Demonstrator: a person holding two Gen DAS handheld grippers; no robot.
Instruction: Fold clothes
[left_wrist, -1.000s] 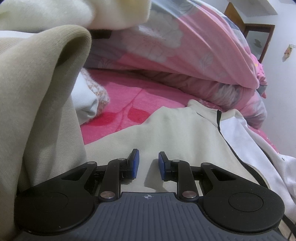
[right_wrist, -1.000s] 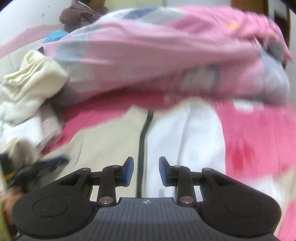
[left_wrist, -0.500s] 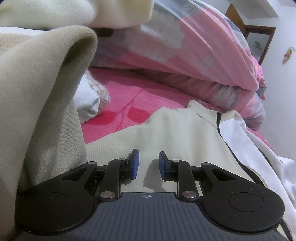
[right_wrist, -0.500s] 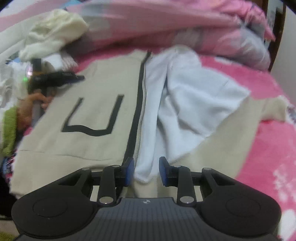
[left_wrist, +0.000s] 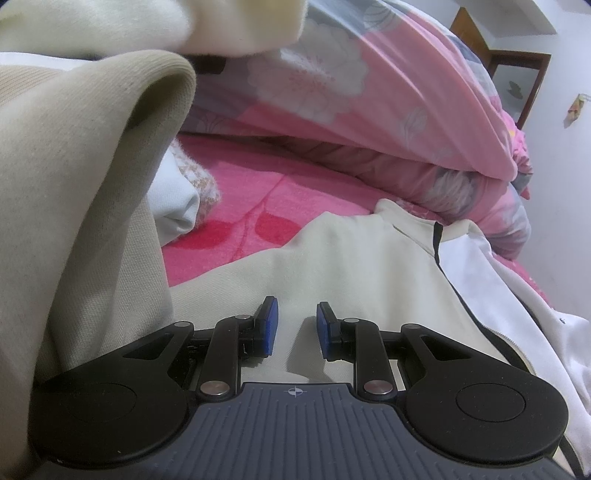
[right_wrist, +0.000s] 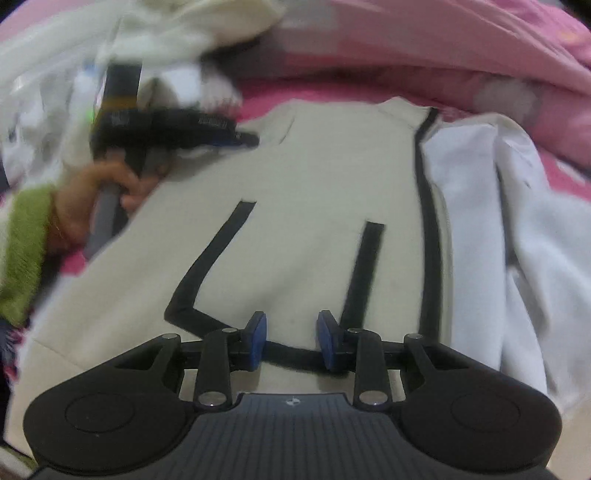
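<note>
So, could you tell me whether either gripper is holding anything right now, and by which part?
Nothing is held. The left gripper and right gripper both stand open over the beige jacket, with nothing between the pads.

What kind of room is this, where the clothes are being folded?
Most likely a bedroom. A beige zip jacket lies spread on a bed's pink blanket, with a bundled floral quilt behind it and a dark wooden frame against the white wall.
</note>
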